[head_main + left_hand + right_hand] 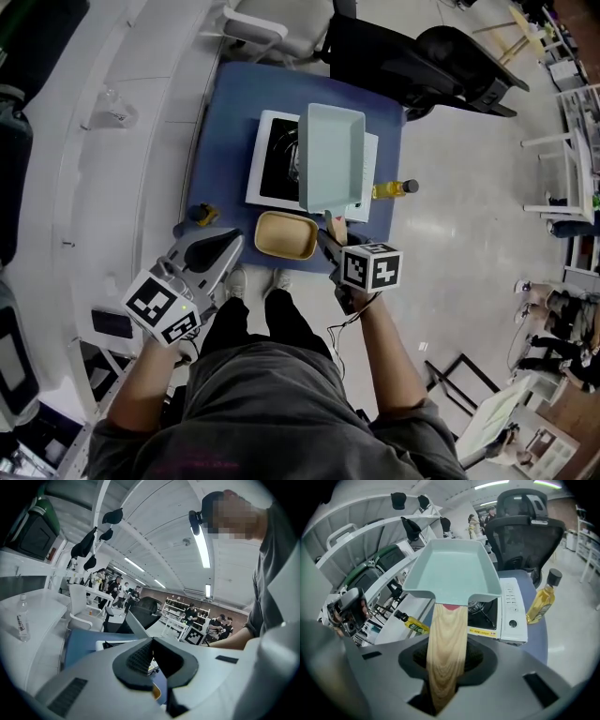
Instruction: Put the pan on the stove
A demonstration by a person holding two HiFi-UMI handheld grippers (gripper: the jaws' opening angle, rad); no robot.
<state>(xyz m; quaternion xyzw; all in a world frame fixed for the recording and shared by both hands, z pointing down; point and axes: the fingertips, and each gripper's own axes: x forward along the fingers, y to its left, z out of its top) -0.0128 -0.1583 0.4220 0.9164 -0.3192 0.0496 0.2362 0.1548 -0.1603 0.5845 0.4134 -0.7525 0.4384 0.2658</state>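
Beside the stove (274, 161) under the pan (330, 155) stand oil bottle (394, 189) and dish (286, 234)

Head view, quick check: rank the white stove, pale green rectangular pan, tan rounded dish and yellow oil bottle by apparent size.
1. White stove, partly covered.
2. Pale green rectangular pan; it is over the stove, nearer the camera, so these two are unsure.
3. Tan rounded dish.
4. Yellow oil bottle.

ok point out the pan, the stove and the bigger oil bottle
pan (330, 155), head view, on its inner floor
stove (274, 169), head view, on the black top left of the pan
bigger oil bottle (387, 190), head view, on its yellow body
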